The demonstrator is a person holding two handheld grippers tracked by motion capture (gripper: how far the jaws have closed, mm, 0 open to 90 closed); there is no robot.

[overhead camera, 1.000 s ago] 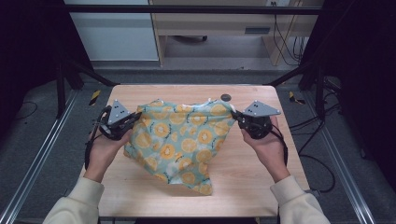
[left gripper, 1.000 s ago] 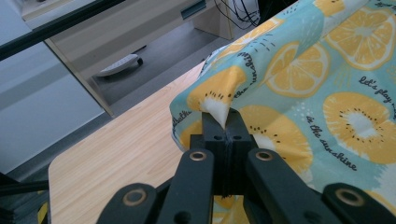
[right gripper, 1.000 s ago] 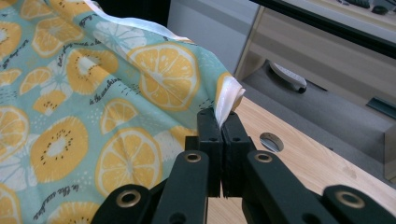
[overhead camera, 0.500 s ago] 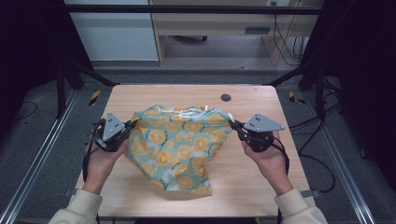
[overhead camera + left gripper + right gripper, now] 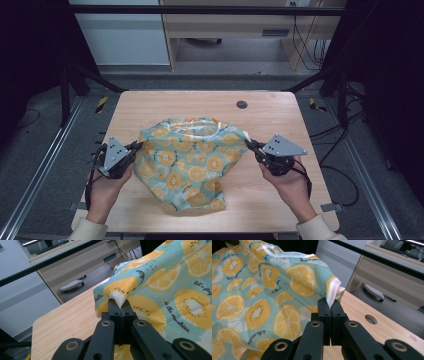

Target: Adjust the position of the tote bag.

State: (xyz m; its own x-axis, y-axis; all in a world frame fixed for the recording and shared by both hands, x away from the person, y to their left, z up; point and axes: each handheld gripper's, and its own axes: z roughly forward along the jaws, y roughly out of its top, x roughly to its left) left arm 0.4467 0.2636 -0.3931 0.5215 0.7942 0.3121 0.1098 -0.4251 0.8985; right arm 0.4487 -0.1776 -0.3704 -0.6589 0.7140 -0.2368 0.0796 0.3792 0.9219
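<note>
Teal fruit-print cloth point(image 5: 189, 162) stretched between left gripper point(image 5: 136, 148) and right gripper point(image 5: 250, 145), each clamped on a corner.

Even overhead light brightens the wooden table point(image 5: 150, 107), with dark surroundings at both sides. The patterned cloth point(image 5: 187, 160) casts soft shadows. In both gripper views the near black jaws look slightly blurred; backgrounds soften.

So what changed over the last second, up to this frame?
Both grippers, left gripper and right gripper, drew back toward the person, dragging the cloth down the table with them. Nothing was let go: each gripper stays shut on a corner of the cloth, stretched between them. The cloth's lower end still lies bunched on the table.
</note>
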